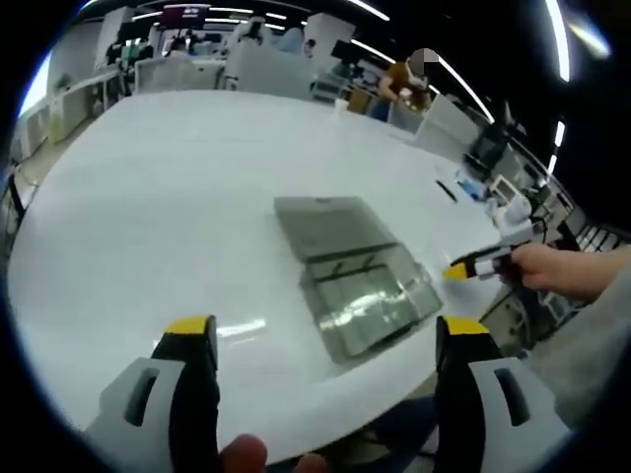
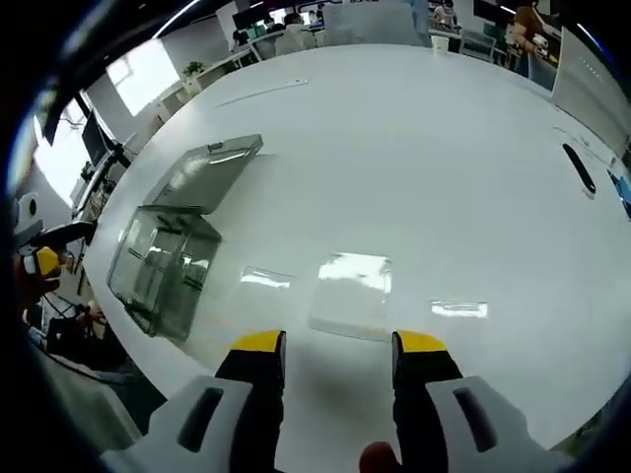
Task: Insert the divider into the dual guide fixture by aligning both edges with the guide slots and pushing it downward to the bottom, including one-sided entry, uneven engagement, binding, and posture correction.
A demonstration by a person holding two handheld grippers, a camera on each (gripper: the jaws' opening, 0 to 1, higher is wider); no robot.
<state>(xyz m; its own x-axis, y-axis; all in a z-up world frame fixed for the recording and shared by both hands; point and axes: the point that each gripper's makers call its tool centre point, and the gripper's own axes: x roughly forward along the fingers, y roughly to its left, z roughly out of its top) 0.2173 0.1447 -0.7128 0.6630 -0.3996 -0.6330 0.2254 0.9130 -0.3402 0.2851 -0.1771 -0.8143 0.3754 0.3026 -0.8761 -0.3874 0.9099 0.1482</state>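
Note:
The clear plastic guide fixture [image 1: 373, 301] stands near the white table's front edge, low and box-shaped; in the right gripper view the fixture [image 2: 163, 264] is at the left. A flat smoky-clear divider panel [image 1: 330, 225] [image 2: 210, 173] lies on the table against the fixture's far end. My left gripper [image 1: 325, 330] hovers just short of the fixture, jaws wide open and holding nothing. My right gripper [image 2: 338, 345] is open over bare table to the right of the fixture. It also enters the left gripper view as a yellow tip [image 1: 459, 268], held by a hand [image 1: 552, 271].
The round white table [image 1: 177, 197] stretches far back. A black pen [image 2: 579, 168] [image 1: 446, 190] lies on it to the right. Desks, chairs and a person [image 1: 404, 84] are beyond the far edge. The near table edge [image 2: 128, 345] runs close to the fixture.

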